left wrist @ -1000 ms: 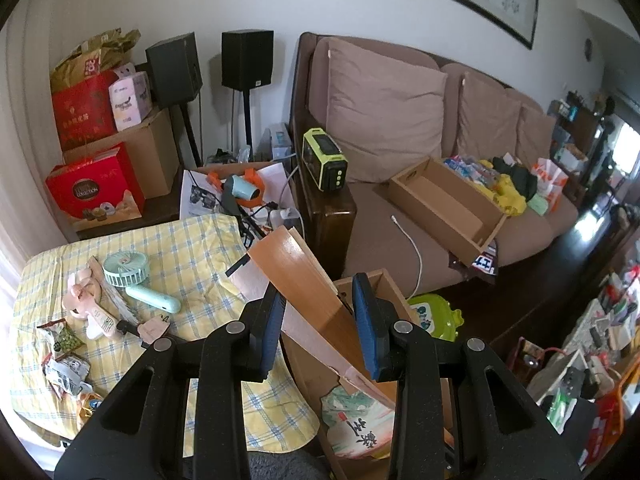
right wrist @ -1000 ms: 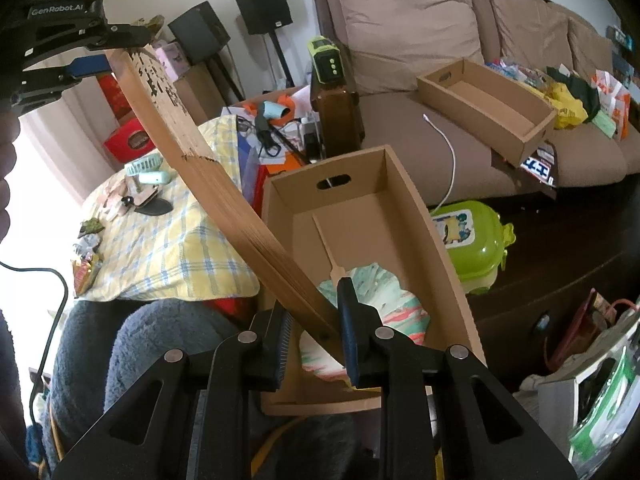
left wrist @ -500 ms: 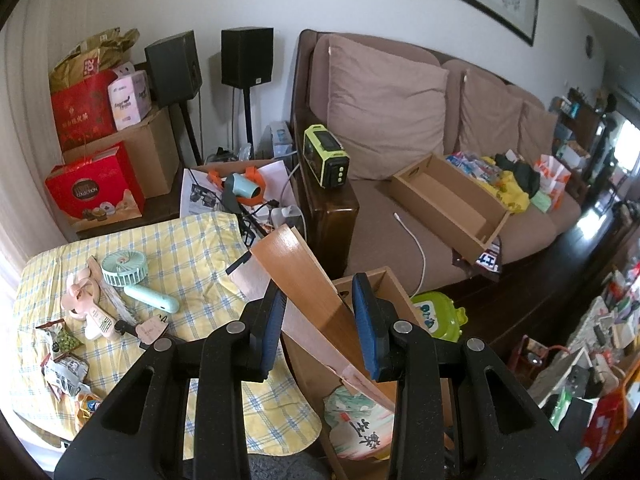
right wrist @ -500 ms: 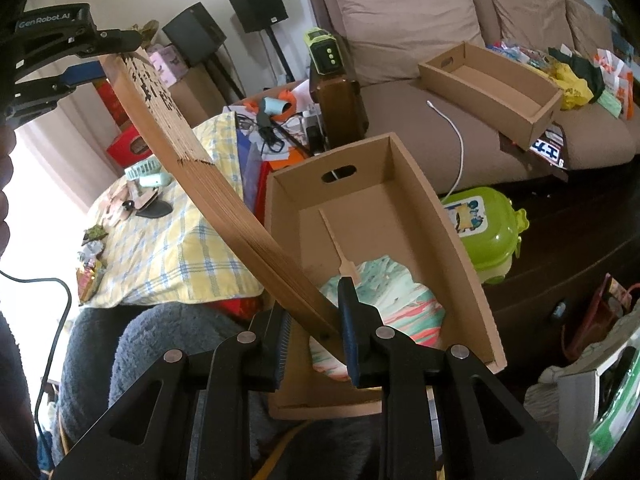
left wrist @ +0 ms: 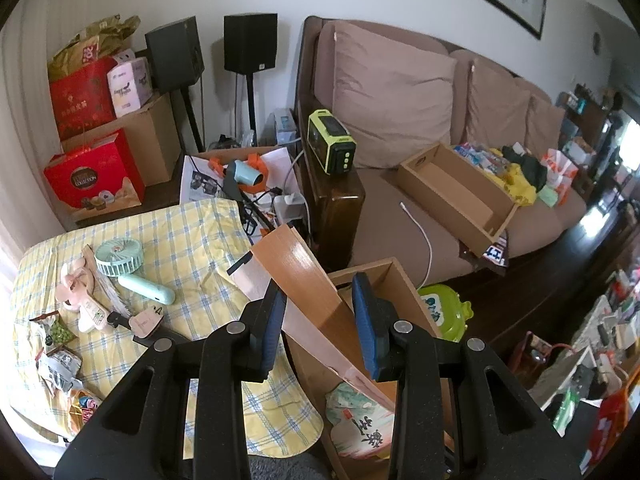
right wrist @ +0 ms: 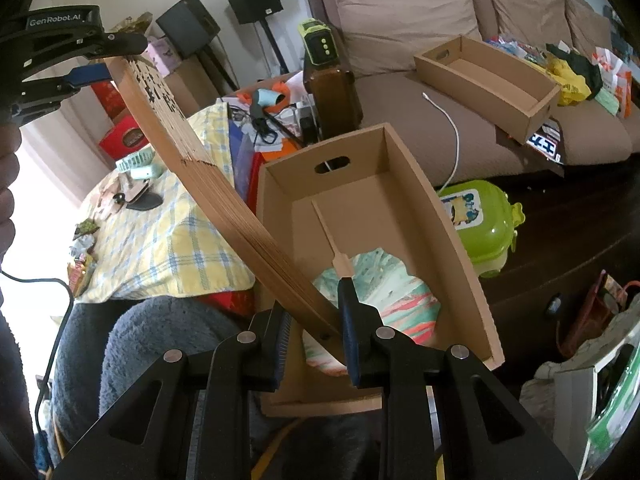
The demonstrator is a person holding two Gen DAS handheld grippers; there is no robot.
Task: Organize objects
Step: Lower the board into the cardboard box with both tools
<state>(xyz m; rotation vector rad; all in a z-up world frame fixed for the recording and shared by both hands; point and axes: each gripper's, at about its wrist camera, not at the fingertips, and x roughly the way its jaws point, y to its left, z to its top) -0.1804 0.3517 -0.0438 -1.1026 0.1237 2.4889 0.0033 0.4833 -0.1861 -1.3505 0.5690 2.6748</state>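
Note:
A folded wooden fan [right wrist: 208, 184] slants up over an open cardboard box [right wrist: 440, 220]. My right gripper [right wrist: 314, 320] is shut on the fan's pivot end, just above the box's near edge. My left gripper [right wrist: 92, 60] is shut on the fan's far, patterned end at upper left. In the left wrist view the fan [left wrist: 304, 276] runs between the blue pads of the left gripper [left wrist: 320, 312], down towards the box [left wrist: 404, 300]. A round paper fan [right wrist: 384, 292] with a thin stick handle lies flat in the box, also seen as the paper fan [left wrist: 360, 420].
A yellow checked tablecloth [left wrist: 192, 240] carries a mint handheld fan [left wrist: 124, 264], pink items and snack packets. A brown sofa [left wrist: 400, 208] holds a second cardboard box [left wrist: 456, 192]. A green toy case [right wrist: 480, 224] sits on the floor. A person's fuzzy blue sleeve [right wrist: 152, 340] lies below.

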